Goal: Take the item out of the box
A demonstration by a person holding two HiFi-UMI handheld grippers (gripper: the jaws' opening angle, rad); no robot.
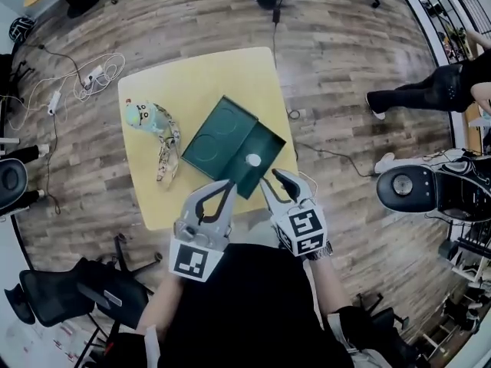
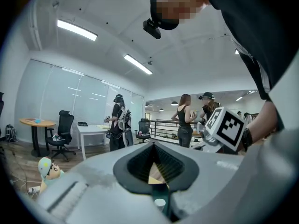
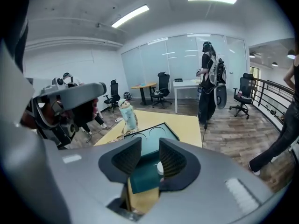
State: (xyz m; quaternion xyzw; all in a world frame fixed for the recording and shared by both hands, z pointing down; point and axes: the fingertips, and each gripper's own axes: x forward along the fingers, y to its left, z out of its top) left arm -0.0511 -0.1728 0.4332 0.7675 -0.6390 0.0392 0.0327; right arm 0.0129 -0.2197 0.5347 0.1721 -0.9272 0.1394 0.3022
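Head view: left of the flat dark green box (image 1: 222,133), which lies open, a pale blue bottle with a cartoon-head cap (image 1: 144,116) lies near the left edge of the square yellow tabletop (image 1: 199,75). A patterned lanyard (image 1: 167,156) trails between bottle and box. Behind the box the tabletop is bare. A small white round item (image 1: 252,159) sits in the box's right half, whose right corner nears the tabletop's edge. At the box's near corner the left tongs (image 1: 225,184) are pinched together, empty. Beside them the right tongs (image 1: 272,179) stand narrowly apart, empty, just short of the item.
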